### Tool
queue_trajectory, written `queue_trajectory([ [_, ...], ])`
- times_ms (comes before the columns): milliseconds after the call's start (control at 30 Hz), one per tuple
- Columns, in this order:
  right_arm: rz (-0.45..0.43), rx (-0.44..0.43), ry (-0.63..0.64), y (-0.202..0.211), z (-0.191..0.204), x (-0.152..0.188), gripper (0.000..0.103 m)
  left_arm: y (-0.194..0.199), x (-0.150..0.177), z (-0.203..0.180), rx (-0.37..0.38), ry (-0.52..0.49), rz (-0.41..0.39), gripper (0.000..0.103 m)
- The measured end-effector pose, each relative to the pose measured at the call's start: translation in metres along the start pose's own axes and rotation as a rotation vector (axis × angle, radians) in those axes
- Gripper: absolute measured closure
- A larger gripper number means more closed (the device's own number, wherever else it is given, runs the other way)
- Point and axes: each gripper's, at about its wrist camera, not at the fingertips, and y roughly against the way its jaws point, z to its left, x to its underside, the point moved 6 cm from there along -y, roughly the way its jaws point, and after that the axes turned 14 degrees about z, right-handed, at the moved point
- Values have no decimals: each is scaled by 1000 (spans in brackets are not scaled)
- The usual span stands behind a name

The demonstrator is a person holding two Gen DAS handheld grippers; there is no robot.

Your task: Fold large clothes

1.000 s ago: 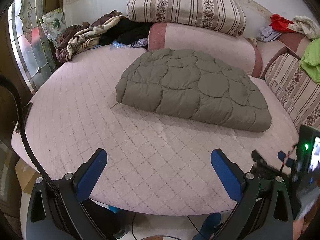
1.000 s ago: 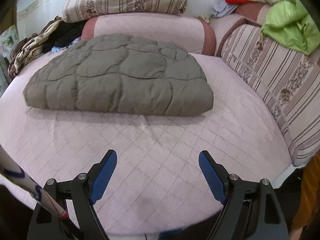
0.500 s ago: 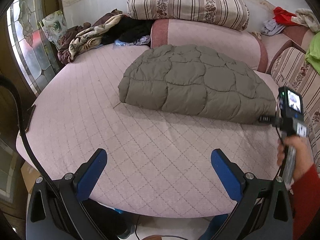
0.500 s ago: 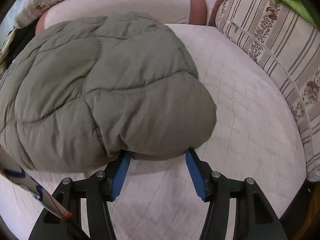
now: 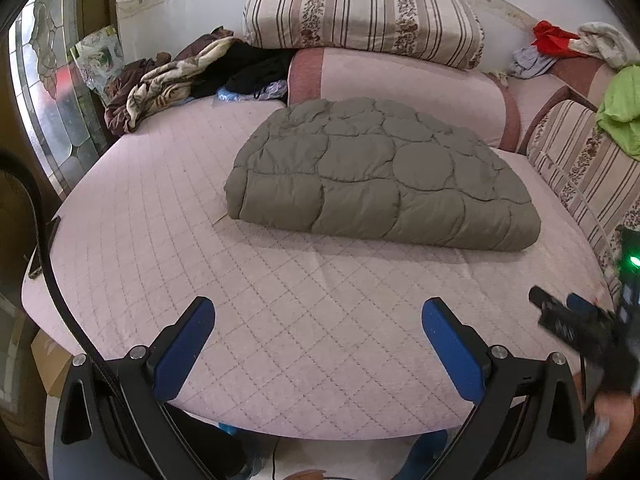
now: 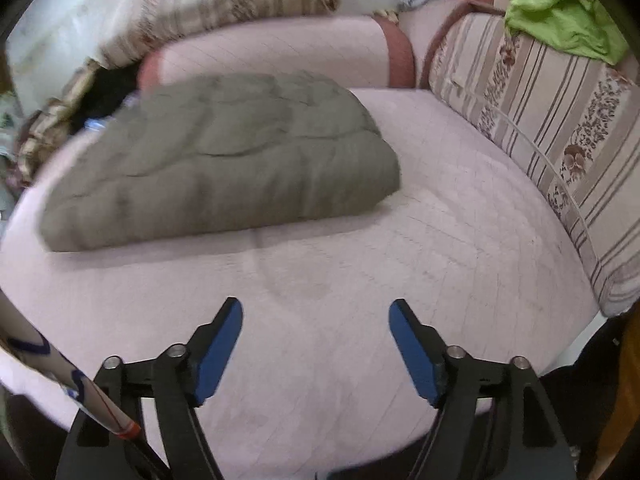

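A grey-green quilted padded garment [image 5: 380, 176] lies folded into a thick bundle on the pink quilted bed [image 5: 280, 320]; it also shows in the right wrist view [image 6: 224, 160], blurred. My left gripper [image 5: 318, 344] is open and empty over the bed's near edge, well short of the bundle. My right gripper [image 6: 316, 344] is open and empty, held back from the bundle's right corner. The right gripper's body [image 5: 580, 324] shows at the lower right of the left wrist view.
Striped cushions [image 5: 360, 12] and a pink bolster [image 5: 400, 88] stand behind the bundle. A heap of clothes [image 5: 180, 76] lies at the back left by a window. A striped cushion [image 6: 560, 128] with a green cloth [image 6: 560, 12] lines the right side.
My right gripper reached the bundle's right corner half a second ago with its fingers around it, and has now pulled back, open and empty. The left gripper has barely moved.
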Motion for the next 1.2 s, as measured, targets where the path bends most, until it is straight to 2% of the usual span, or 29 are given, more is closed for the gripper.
queue_trajectory([
  [100, -54, 1, 18, 20, 19, 13, 17, 7, 2, -1, -5, -9, -20, 0],
  [367, -127, 43, 142, 47, 64, 29, 17, 29, 10, -3, -23, -31, -92, 0],
  [833, -153, 70, 101, 57, 52, 33, 16, 26, 16, -13, 29, -51, -68, 0],
  [1200, -139, 85, 101, 50, 51, 32, 16, 15, 15, -13, 10, -54, -35, 0],
])
